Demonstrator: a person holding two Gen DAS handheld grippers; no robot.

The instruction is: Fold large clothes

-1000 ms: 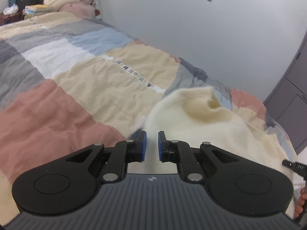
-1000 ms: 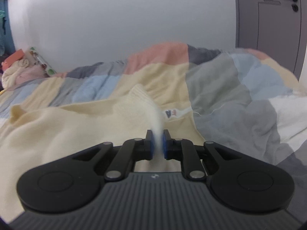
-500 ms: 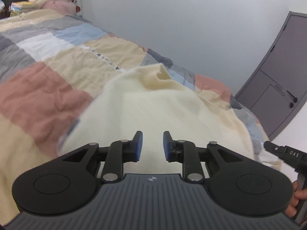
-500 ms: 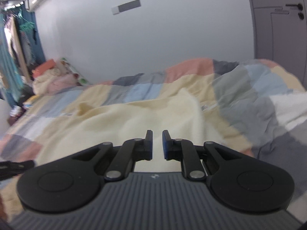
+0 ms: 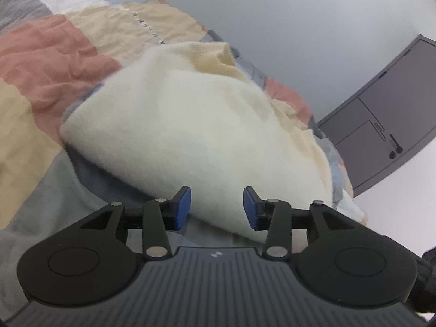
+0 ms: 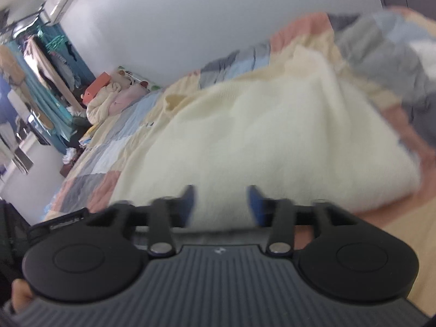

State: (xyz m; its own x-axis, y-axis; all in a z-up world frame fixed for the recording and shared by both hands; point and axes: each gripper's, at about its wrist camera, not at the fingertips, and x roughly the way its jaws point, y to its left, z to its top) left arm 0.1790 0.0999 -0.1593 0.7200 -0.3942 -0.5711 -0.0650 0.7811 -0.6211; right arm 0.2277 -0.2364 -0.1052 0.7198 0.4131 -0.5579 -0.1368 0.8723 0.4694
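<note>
Left gripper (image 5: 217,207) jaws opening, blue pads clear of fabric, nothing pinched. Right gripper (image 6: 221,205) jaws opening too, blurred, empty. Cream sweater (image 5: 190,136) lies doubled on patchwork quilt (image 5: 54,54), near edge just ahead of both tools, long axis running far toward wall; neither hand clearly nearer.

Cream sweater (image 5: 190,136) lies heaped on the patchwork quilt (image 5: 49,62), blocking the way straight ahead of both grippers. Quilt left of it is bare, free to pass. Wall (image 5: 299,27) close behind; clutter pile (image 6: 109,100) at far end.
</note>
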